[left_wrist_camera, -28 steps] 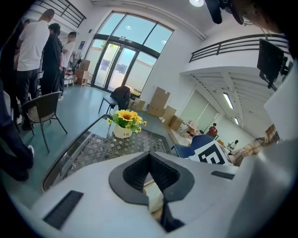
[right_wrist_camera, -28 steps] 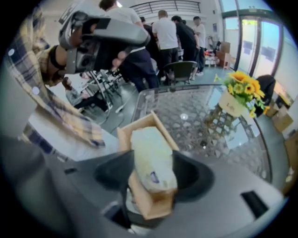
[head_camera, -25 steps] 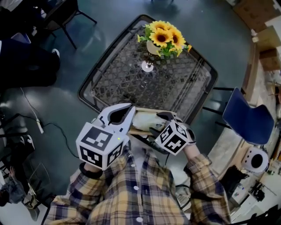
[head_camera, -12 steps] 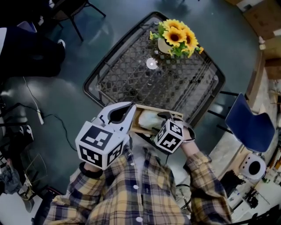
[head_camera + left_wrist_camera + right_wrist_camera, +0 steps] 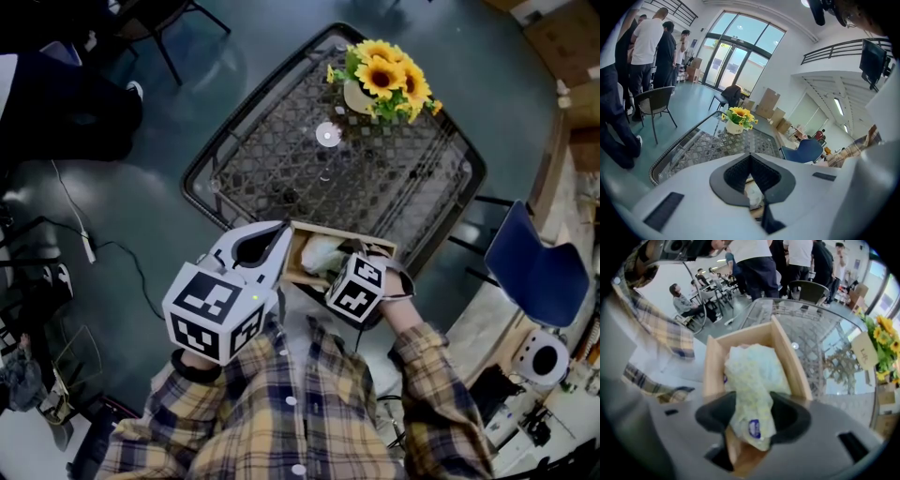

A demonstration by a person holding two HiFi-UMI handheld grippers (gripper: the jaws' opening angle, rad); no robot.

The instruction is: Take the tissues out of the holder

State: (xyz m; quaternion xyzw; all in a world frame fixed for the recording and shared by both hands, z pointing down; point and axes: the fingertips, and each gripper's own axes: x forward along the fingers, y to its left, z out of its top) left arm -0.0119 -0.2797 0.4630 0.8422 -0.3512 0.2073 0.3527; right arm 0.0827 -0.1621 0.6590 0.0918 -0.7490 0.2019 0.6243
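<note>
A wooden holder [image 5: 302, 231] stands at the near edge of a mesh-topped table [image 5: 281, 159]. Inside it lies a pale yellow-green tissue pack [image 5: 322, 255]. In the right gripper view the tissue pack [image 5: 752, 376] fills the holder [image 5: 788, 359], and my right gripper [image 5: 752, 401] is shut on the pack's near end. The head view shows that right gripper [image 5: 343, 255] over the holder's right half. My left gripper [image 5: 279, 231] is at the holder's left end with its tips together. In its own view the left gripper [image 5: 750, 157] is shut, with tissue and wood showing below the tips.
A vase of sunflowers [image 5: 384, 80] and a small round disc [image 5: 327, 134] are at the table's far side. A blue chair [image 5: 530, 272] stands to the right. A black chair [image 5: 654, 105] and people [image 5: 647, 47] are to the left. A cable [image 5: 84, 244] lies on the floor.
My right gripper has edged a little left and forward over the holder, with its cube turning. The left gripper has stayed put at the holder's end.
</note>
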